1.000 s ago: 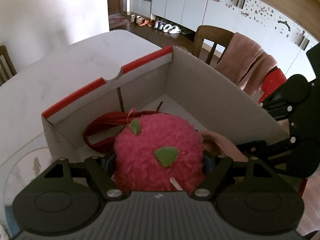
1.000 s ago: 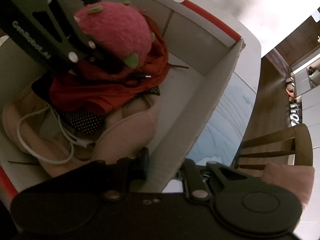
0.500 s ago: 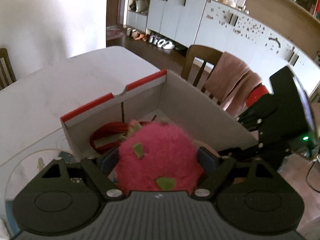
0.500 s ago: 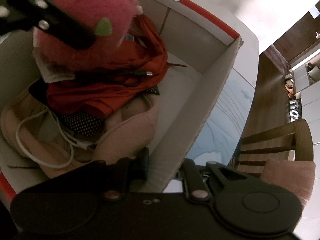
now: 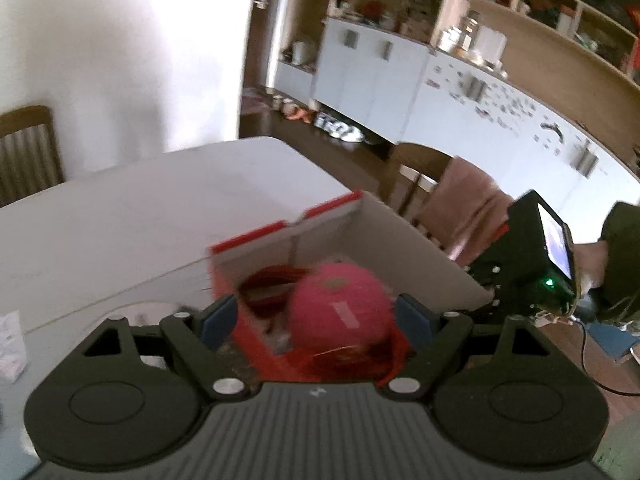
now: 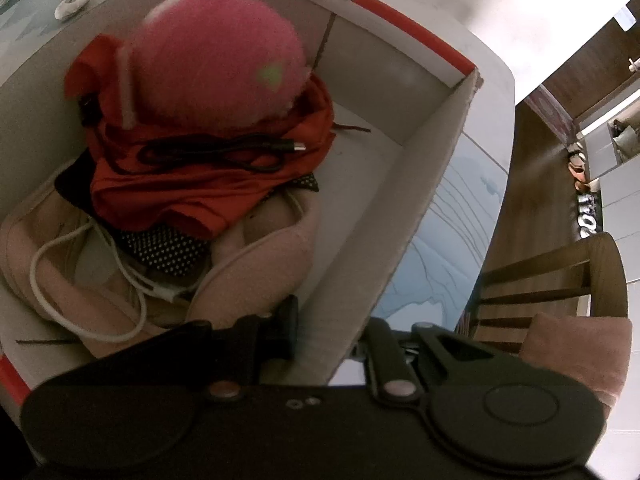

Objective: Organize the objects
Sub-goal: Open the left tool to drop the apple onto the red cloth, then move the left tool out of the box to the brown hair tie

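Note:
A fuzzy pink plush ball with green spots (image 6: 218, 60) lies in the white cardboard box with red-edged rim (image 6: 424, 184), on top of a red cloth (image 6: 208, 176). It also shows blurred in the left wrist view (image 5: 340, 308). My left gripper (image 5: 318, 316) is open and empty, above and back from the box (image 5: 408, 248). My right gripper (image 6: 332, 332) is shut on the box's near side wall, one finger inside and one outside.
The box also holds a black cable (image 6: 224, 152), a white cable (image 6: 100, 280), a dotted black cloth (image 6: 168, 248) and pink fabric (image 6: 256, 272). The box stands on a white table (image 5: 140, 216). Wooden chairs (image 6: 552, 272) with a pink towel stand beside the table.
My left gripper opened and let go of the pink plush ball, which now rests in the box. The left gripper then rose and pulled back. The right gripper stayed clamped on the box wall.

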### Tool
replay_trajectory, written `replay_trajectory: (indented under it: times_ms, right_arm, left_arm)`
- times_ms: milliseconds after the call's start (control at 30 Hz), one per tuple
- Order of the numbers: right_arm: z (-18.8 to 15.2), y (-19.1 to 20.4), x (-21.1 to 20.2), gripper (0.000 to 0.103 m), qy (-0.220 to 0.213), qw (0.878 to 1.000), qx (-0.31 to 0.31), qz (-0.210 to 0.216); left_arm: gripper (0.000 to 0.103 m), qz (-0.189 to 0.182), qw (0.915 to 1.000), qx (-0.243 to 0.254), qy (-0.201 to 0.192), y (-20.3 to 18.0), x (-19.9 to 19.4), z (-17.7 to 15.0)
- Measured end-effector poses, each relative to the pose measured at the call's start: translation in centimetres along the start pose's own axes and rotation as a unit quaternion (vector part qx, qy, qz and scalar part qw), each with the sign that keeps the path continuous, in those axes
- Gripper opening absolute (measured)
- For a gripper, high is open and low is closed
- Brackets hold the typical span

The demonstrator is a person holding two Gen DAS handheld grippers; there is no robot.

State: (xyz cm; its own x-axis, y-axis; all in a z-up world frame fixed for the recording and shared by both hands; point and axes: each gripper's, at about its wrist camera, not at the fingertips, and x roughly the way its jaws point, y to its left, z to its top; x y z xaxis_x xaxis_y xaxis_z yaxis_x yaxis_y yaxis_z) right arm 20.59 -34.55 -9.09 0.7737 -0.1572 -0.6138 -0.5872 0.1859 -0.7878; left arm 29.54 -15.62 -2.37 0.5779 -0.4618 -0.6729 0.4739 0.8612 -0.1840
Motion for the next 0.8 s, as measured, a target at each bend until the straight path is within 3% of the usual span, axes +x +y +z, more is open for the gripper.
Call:
replay_trajectory:
  times_ms: [367, 733, 800]
  right_arm:
    - [0.0, 0.2, 0.4, 0.013, 0.012, 1.000, -0.005, -0.005]
    - [0.4, 0.8, 0.0, 0.014, 0.029, 1.000, 0.000, -0.010]
    - [0.4, 0.9, 0.0, 0.014, 0.032, 0.999, 0.001, -0.012]
  left_arm:
    - [0.086, 0.088, 0.9935, -0.066, -0.029, 8.1, -6.4, -2.9]
    - [0.086, 0.154, 0.9820, -0.107, -0.020, 14.0, -9.3, -6.6]
    - [0.094, 0.175, 0.9780, -0.112, -0.014, 15.2, -9.3, -7.4]
